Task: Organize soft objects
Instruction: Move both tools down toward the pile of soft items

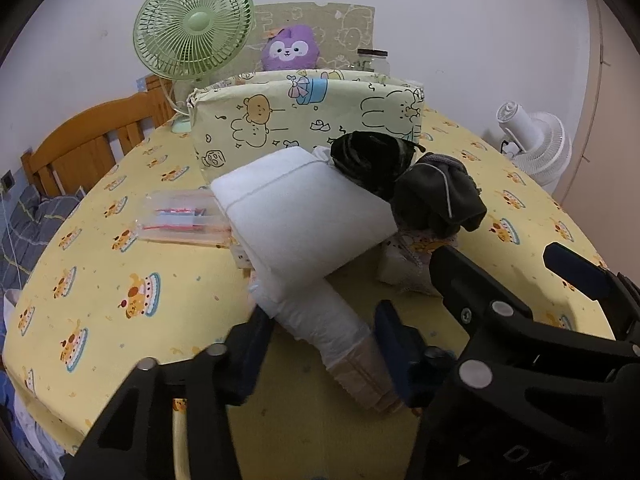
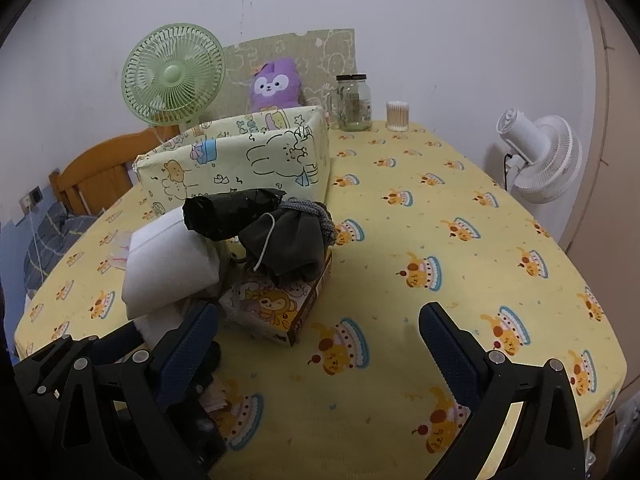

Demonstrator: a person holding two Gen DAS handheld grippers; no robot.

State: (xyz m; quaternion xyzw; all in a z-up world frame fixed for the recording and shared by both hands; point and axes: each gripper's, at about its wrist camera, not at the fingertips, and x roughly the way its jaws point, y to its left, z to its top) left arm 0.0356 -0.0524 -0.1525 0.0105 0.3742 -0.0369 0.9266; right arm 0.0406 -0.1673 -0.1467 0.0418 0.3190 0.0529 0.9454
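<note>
A rolled white cloth with a beige end (image 1: 340, 336) lies at the table's front edge, and my left gripper (image 1: 326, 346) is shut on it, a pad against each side. Behind it a folded white cloth (image 1: 304, 216) leans on the pile, with a black roll (image 1: 372, 160) and a dark grey cloth (image 1: 436, 196) on a printed box (image 2: 276, 308). My right gripper (image 2: 320, 344) stands open over bare tablecloth just right of the box, nothing between its fingers. A pale fabric bin (image 2: 240, 156) stands behind the pile, with a purple plush (image 2: 274, 84) beyond it.
A green fan (image 2: 172, 74) stands at the back left and a white fan (image 2: 540, 160) off the right edge. A glass jar (image 2: 354, 102) and a cotton-swab cup (image 2: 397, 116) stand at the back. Plastic bags (image 1: 180, 220) lie left of the pile. A wooden bed frame (image 1: 84, 148) is beyond the left edge.
</note>
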